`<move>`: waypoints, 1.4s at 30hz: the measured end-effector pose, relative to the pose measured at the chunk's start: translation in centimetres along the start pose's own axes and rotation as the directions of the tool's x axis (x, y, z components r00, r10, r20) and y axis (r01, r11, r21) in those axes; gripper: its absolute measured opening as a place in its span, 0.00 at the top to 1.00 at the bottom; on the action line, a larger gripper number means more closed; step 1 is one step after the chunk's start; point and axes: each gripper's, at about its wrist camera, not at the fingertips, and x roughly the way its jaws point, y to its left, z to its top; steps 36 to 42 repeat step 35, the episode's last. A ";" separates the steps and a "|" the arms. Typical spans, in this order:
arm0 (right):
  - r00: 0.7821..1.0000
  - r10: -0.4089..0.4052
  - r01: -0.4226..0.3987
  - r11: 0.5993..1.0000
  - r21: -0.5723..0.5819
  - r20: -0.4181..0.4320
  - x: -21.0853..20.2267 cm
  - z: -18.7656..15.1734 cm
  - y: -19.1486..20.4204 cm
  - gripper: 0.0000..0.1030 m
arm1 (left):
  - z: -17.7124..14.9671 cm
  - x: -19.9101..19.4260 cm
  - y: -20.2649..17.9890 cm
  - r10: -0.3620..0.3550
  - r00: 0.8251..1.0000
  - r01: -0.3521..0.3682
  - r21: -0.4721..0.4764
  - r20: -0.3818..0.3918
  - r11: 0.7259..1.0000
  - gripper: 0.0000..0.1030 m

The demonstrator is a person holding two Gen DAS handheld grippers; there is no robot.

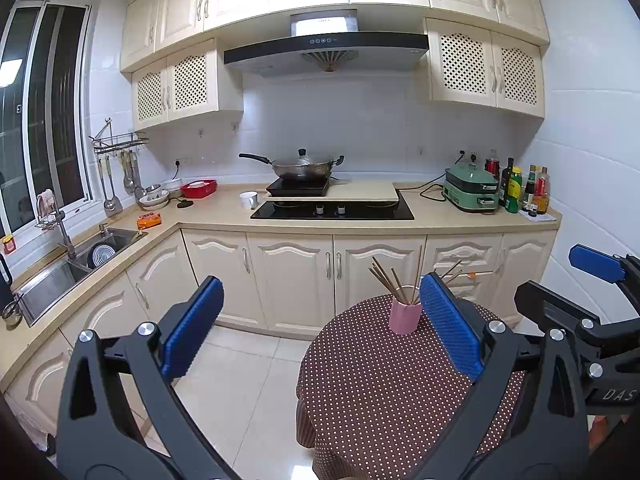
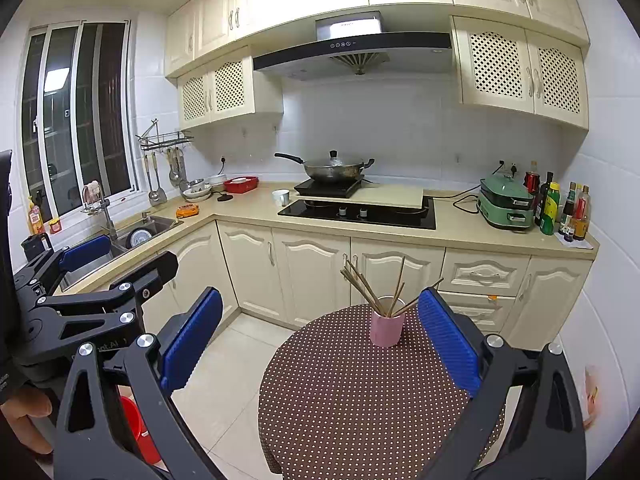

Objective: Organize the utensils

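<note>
A pink cup [image 1: 405,316] [image 2: 386,329] stands upright on a round table with a brown polka-dot cloth [image 1: 380,392] [image 2: 352,400]. Several wooden chopsticks [image 1: 386,280] [image 2: 366,286] fan out of the cup. My left gripper [image 1: 320,328] is open, held above the table's near left side, with nothing between its blue pads. My right gripper [image 2: 320,332] is also open and empty, well back from the cup. The right gripper's blue pad [image 1: 592,262] shows at the right edge of the left wrist view. The left gripper's frame [image 2: 100,300] shows at the left of the right wrist view.
Cream cabinets and a counter [image 1: 224,216] run along the back and left walls. On the counter are a wok [image 1: 306,168] on a cooktop, a white mug [image 1: 249,200], a green cooker [image 1: 472,192] and bottles [image 1: 532,190]. A sink [image 1: 76,264] lies left. A red bucket [image 2: 136,428] stands on the floor.
</note>
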 end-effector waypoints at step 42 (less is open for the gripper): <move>0.999 -0.013 0.013 1.000 0.007 -0.035 2.0 -0.3 1.2 0.08 | 0.0 2.6 1.3 -0.012 0.998 0.012 0.005 -0.054 1.000 0.06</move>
